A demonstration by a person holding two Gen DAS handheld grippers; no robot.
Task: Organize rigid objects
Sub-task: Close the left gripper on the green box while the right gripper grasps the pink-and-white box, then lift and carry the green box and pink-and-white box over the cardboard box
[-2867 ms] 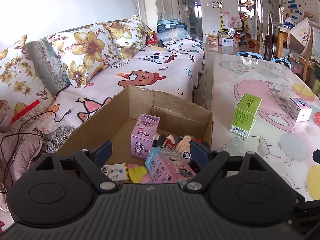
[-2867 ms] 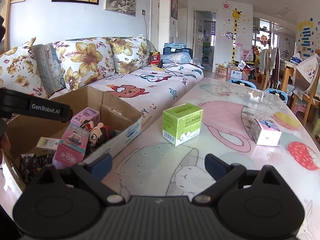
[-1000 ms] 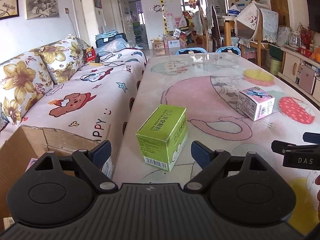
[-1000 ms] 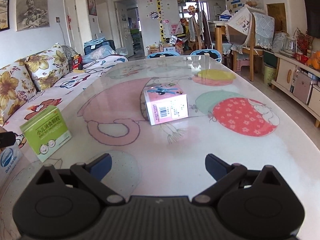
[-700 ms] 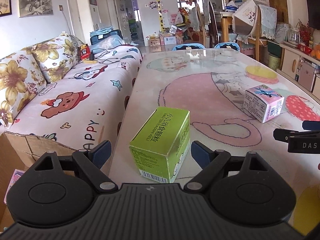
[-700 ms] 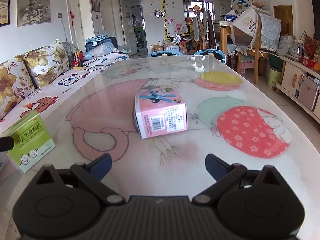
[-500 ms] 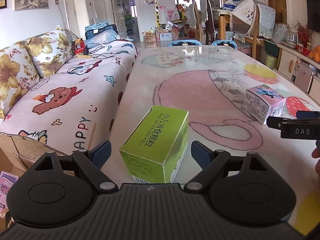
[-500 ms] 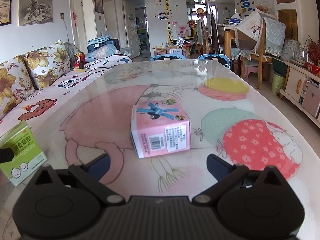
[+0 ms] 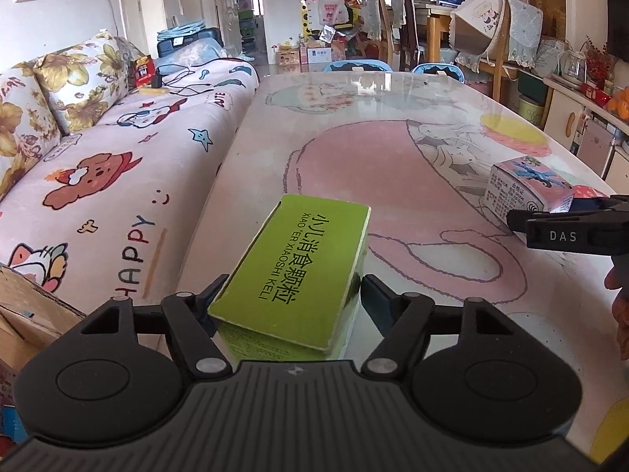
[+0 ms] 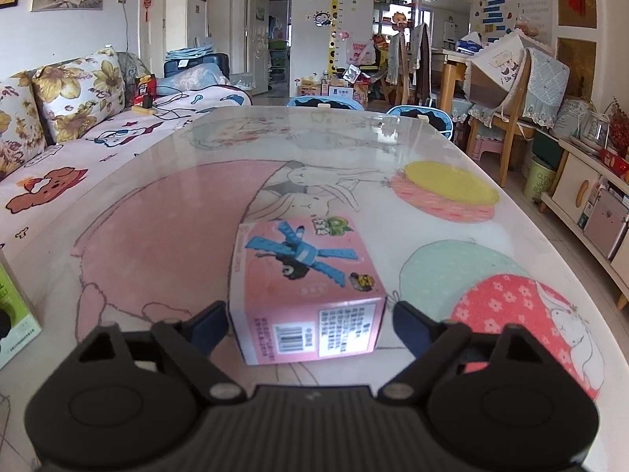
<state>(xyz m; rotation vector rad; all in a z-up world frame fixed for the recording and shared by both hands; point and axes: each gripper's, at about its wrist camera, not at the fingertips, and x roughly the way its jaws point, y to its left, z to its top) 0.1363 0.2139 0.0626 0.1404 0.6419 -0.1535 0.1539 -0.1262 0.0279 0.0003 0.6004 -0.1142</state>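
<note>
Cardboard box [image 9: 27,314] at the far left, only its torn edge showing beside the sofa [image 9: 118,165]; judged to be the place where the loose cartons were to go. Next along, the left gripper [image 9: 289,299] stood low over the worktop [image 9: 354,126] with its jaws apart, one on each side of the green carton [image 9: 298,267]. That carton lay flat near the worktop's sofa-side edge, its long axis running almost straight away from the jaws, with its far end turned slightly to the right. Whether the pads already touched its side walls could not be told; a thin gap seemed to remain on the right. Further right, the pink carton [image 10: 306,287] rested near the middle of the worktop, well apart from the green one, barcode face towards the right gripper [image 10: 310,324]. Its jaws were likewise apart and flanked the near corners, with a visible gap on each side. Each carton lay straight ahead of its own gripper, so each hand was the nearer to its own target. The coming move was judged to be a plain closing of both pairs across the short width, since neither carton looked gripped or lifted.
</note>
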